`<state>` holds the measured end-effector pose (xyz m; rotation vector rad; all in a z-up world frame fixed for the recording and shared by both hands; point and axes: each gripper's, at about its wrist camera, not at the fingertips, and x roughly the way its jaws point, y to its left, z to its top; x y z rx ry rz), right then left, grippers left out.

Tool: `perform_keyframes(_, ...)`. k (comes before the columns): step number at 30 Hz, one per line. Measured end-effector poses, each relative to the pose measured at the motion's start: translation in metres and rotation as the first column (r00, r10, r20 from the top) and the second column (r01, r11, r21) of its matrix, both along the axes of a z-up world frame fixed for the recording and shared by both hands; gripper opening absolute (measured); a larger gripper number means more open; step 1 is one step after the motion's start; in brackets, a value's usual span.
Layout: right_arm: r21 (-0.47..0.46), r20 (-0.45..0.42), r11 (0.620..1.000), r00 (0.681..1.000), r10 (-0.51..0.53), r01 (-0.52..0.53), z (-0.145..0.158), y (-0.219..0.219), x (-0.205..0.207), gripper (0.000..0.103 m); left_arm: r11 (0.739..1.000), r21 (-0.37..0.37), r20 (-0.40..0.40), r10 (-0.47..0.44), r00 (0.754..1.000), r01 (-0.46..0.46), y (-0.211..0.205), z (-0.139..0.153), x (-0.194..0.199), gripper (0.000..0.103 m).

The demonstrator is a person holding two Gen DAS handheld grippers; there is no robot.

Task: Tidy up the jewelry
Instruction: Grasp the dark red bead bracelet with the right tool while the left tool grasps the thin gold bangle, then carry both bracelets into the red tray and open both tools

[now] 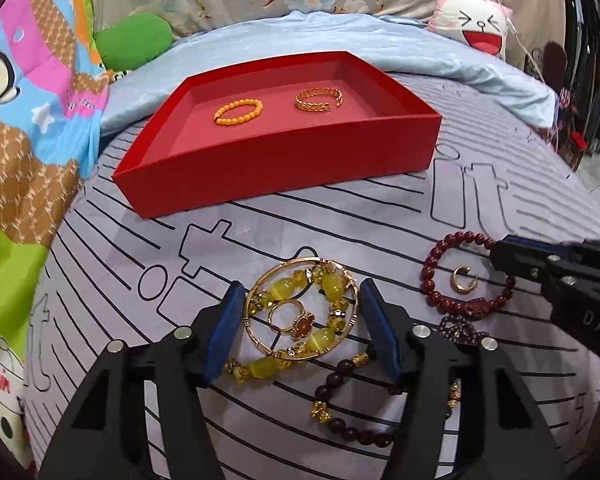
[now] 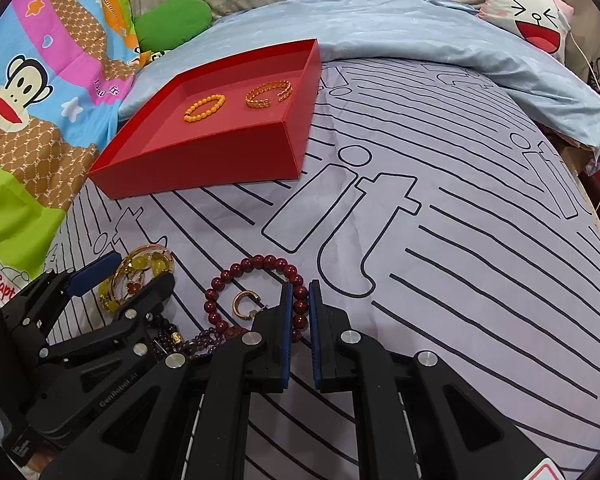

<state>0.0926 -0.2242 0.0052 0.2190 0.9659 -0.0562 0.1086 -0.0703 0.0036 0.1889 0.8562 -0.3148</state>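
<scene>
A red tray point(image 1: 284, 168) point(image 2: 220, 160) on the bed holds an orange bead bracelet point(image 1: 238, 112) point(image 2: 204, 107) and a gold chain cuff point(image 1: 319, 99) point(image 2: 269, 94). My left gripper point(image 1: 302, 326) point(image 2: 120, 276) is open, its fingers on either side of a gold bangle point(image 1: 300, 312) lying with a yellow bead bracelet point(image 1: 332, 286) and a ring point(image 1: 290, 318). My right gripper point(image 2: 300, 312) point(image 1: 496, 254) is shut on the dark red bead bracelet point(image 2: 256, 264) point(image 1: 432, 264), which lies around a gold earring point(image 2: 244, 304) point(image 1: 464, 278).
A dark brown bead bracelet point(image 1: 340, 424) and a small purple bead string point(image 1: 460, 330) lie near the left gripper. The grey lined sheet point(image 2: 440, 240) stretches right. A blue blanket point(image 2: 420, 32), a green cushion point(image 2: 172, 20) and a cartoon pillow point(image 2: 532, 20) lie behind the tray.
</scene>
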Motion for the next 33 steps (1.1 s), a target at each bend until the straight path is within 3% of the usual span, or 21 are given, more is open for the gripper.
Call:
perform_keyframes(5, -0.001, 0.011, 1.000, 1.000, 0.006, -0.006, 0.007, 0.001, 0.000, 0.007, 0.995, -0.099, -0.034, 0.009, 0.999, -0.013, 0.014, 0.009, 0.001, 0.056)
perform_keyframes(13, -0.002, 0.050, 1.000, 0.998, 0.026, -0.026, 0.035, 0.008, 0.002, 0.007, 0.989, -0.147, -0.020, 0.017, 1.000, -0.020, 0.025, 0.038, -0.005, 0.056)
perform_keyframes(20, 0.005, 0.091, 0.998, 0.994, 0.057, -0.057, 0.069, 0.012, 0.020, 0.007, 0.987, -0.155, -0.002, 0.041, 0.999, -0.040, 0.035, 0.065, 0.012, 0.056)
perform_keyframes(25, -0.014, 0.137, 0.996, 0.986, 0.093, -0.092, 0.099, 0.017, 0.048, 0.007, 0.988, -0.143, 0.015, 0.058, 0.998, -0.056, 0.042, 0.081, 0.039, 0.056)
perform_keyframes(31, 0.023, 0.186, 0.991, 0.975, 0.122, -0.128, 0.126, 0.024, 0.102, 0.007, 0.989, -0.138, 0.040, 0.066, 0.997, -0.059, 0.043, 0.098, 0.086, 0.056)
perform_keyframes(33, 0.079, 0.193, 0.986, 0.973, 0.127, -0.144, 0.125, 0.024, 0.124, 0.007, 0.988, -0.141, 0.038, 0.067, 0.997, -0.061, 0.041, 0.098, 0.104, 0.056)
